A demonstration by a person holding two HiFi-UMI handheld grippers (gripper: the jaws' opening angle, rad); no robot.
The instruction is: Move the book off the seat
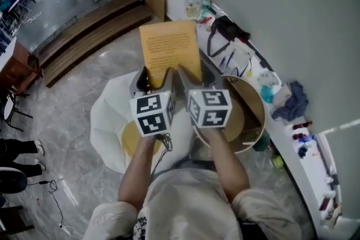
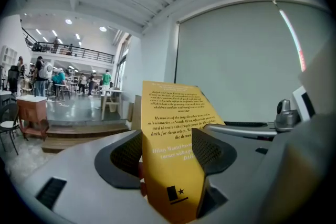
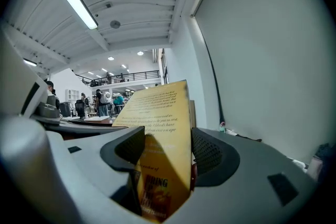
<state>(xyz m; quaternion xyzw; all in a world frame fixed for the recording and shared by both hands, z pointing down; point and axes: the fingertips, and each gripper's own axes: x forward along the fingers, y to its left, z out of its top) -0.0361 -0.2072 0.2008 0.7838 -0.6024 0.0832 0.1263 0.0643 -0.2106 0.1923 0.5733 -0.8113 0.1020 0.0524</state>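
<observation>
- Both grippers are held up in front of the person, side by side and nearly touching, marker cubes facing the head camera.
- Left forearm (image 1: 136,170) and right forearm (image 1: 228,164) are bare and reach forward from the torso, converging toward the cubes; the hands are mostly hidden behind the cubes.
- Left gripper (image 1: 161,79): jaws clamped on the lower left part of the yellow book (image 1: 170,51). In the left gripper view, the left gripper (image 2: 169,157) has both dark pads pressed on the book (image 2: 177,113), back cover with text facing the camera.
- Right gripper (image 1: 188,79): jaws closed on the same book's lower right part. In the right gripper view, the right gripper (image 3: 163,158) pinches the book (image 3: 160,115) between its pads, with the cover seen at a slant.
- The book is upright-ish and tilted away from the person, its top edge farthest from the body, and is held by the two grippers only.
- Both gripper views show the book against the ceiling and wall, so it is in the air and not lying on anything.
- Below the grippers in the head view is a white rounded seat (image 1: 108,121) with a yellowish patch (image 1: 131,140); the book is not touching it.
- A round wooden rimmed piece (image 1: 251,103) is just right of the grippers.
- The floor (image 1: 73,93) is grey marble, and a cluttered white ledge (image 1: 292,149) runs along the wall at right.
</observation>
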